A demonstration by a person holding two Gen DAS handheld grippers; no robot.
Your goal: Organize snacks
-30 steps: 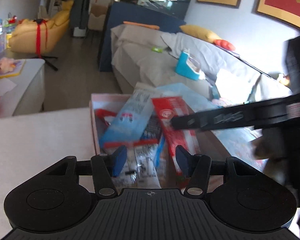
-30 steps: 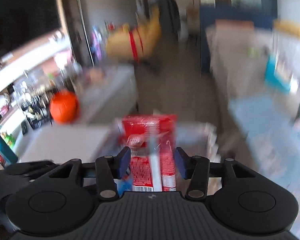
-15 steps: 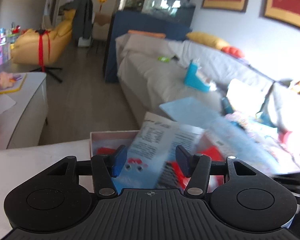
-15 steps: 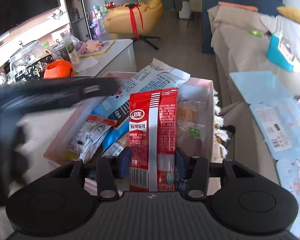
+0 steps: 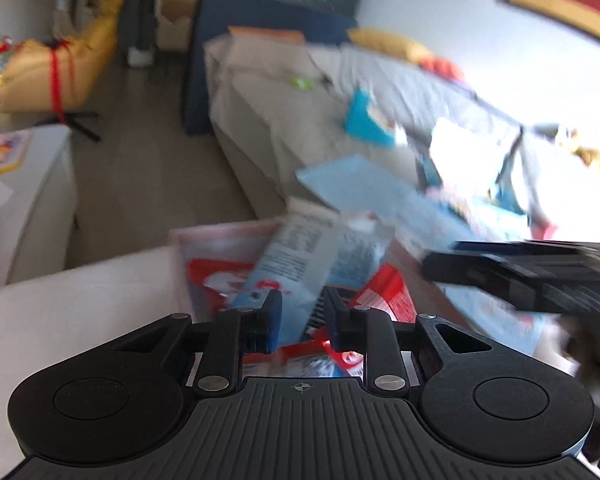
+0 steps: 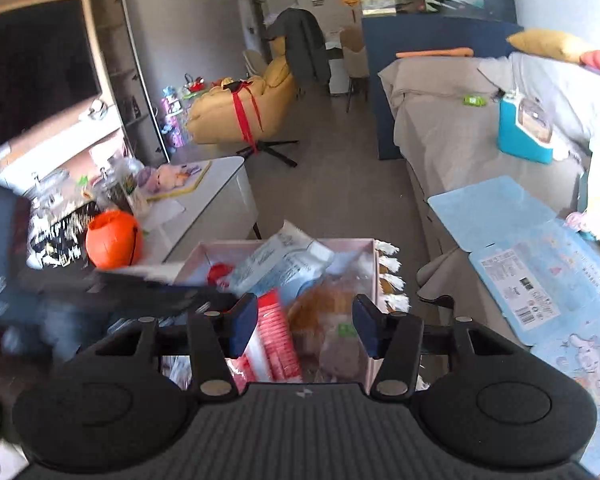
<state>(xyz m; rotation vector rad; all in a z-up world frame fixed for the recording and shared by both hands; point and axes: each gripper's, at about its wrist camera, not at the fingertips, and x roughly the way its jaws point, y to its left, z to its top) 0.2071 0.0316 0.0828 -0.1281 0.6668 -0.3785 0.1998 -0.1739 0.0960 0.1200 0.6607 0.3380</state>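
Item: pale-blue snack bag (image 5: 300, 256), light, crinkly, slippery; I would pinch its edge. Left gripper (image 5: 300, 320) jaws nearly closed around it; right gripper (image 6: 305, 330) jaws released.

Pale pink box of red, blue and orange snack packs

The box (image 6: 374, 264) is pale pink; in it lie a light blue and white packet (image 6: 278, 266) with dark print, a red and white striped packet (image 6: 278, 342) and an orange-brown bag (image 6: 324, 310), possibly clear-wrapped, since blur hides it. Both grippers are black with blue pads (image 6: 242, 322). Beside sits an orange ball (image 6: 114, 239), and a light blue mat (image 6: 488, 210) lies on the grey sofa (image 6: 440, 128).
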